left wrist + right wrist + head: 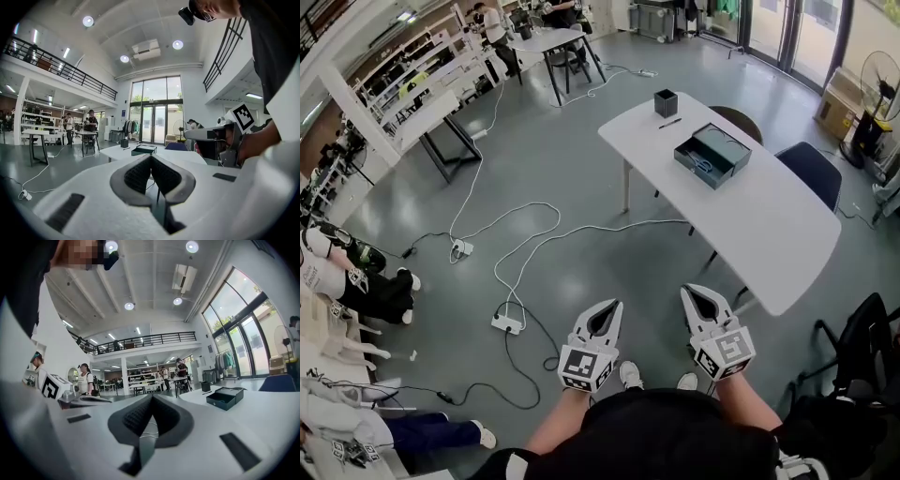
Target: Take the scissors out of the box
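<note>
**A:** While both hands hang level over the floor, the left gripper (pixel 151 158) has its fingers pressed together with nothing between them.

**B:** Same for the right gripper (pixel 152 397), fingers closed and empty.

**A:** And the scissors (pixel 703 167)?

**B:** They're a small bluish shape inside the open box (pixel 712 155) on the table (pixel 759 239), well ahead of the fingers and nearer the right pair.

Black cup (pixel 666 102), pen (pixel 669 123) on white table (pixel 769 234).
</note>
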The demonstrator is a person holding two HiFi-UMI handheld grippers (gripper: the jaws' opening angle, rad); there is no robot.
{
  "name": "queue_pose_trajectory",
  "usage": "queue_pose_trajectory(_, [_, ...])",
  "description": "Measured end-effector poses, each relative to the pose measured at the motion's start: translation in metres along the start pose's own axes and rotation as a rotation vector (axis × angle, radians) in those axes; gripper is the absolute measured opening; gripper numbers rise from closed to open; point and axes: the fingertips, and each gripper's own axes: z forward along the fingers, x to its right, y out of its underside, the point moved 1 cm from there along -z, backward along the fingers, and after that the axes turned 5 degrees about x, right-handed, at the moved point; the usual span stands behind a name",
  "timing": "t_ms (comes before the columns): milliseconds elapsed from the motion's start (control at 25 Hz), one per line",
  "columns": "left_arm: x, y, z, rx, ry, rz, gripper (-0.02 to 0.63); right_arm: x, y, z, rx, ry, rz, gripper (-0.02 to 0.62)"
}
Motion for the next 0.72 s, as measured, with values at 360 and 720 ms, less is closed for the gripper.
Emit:
queue_pose_trajectory(360, [-0.073,-0.01,-0.008,0.045,0.024,0.05,0.006,-0.009,0.004,0.049,0.009,0.073,-0.109,0.005])
queue_pose_trajectory(720, [-0.133,-0.013,0.023,0.063,0.006,0.056,0.006,0.009,0.021,0.085,-0.04,0.1,-0.173,0.005])
